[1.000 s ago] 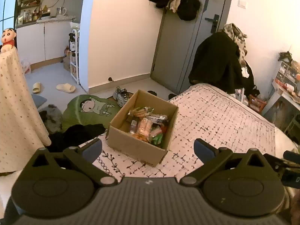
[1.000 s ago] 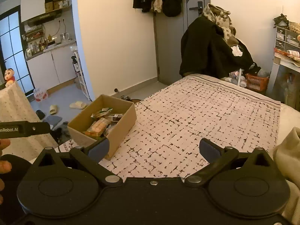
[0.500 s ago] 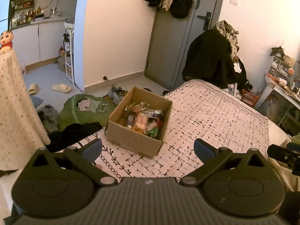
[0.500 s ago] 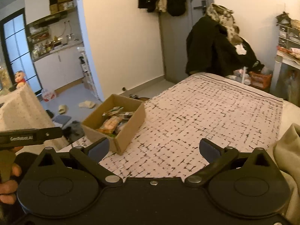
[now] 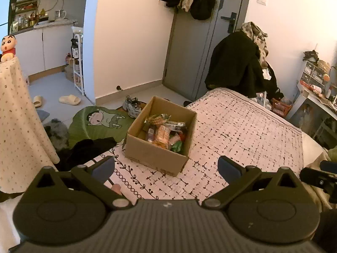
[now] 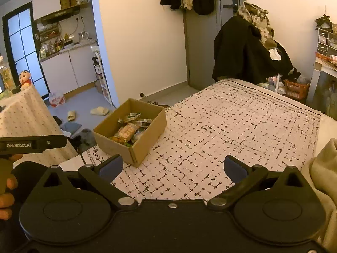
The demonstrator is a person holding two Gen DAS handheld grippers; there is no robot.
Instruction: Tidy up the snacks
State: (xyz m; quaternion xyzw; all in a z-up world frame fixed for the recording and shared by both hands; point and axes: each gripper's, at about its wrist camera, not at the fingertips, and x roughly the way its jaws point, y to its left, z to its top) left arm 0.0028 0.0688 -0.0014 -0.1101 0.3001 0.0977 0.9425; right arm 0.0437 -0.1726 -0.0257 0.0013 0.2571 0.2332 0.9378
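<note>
An open cardboard box [image 5: 155, 154] stands at the near left corner of the bed and holds several wrapped snacks [image 5: 163, 131]. It also shows in the right wrist view [image 6: 141, 145], with the snacks [image 6: 128, 131] inside. My left gripper [image 5: 166, 167] is open and empty, held back from the box's near side. My right gripper [image 6: 171, 166] is open and empty, over the bedspread to the right of the box. The left gripper's body [image 6: 31, 144] shows at the left edge of the right wrist view.
The patterned bedspread [image 5: 242, 130] stretches right of the box. A dotted cloth-covered stand [image 5: 16, 126] with a cartoon doll [image 5: 8, 47] is at the left. A green cartoon mat [image 5: 99, 122], shoes and slippers lie on the floor. A coat-covered chair [image 5: 240, 63] stands by the door.
Both grippers have drawn back and risen a little, so the box looks slightly farther and more centred. Both stay open and empty.
</note>
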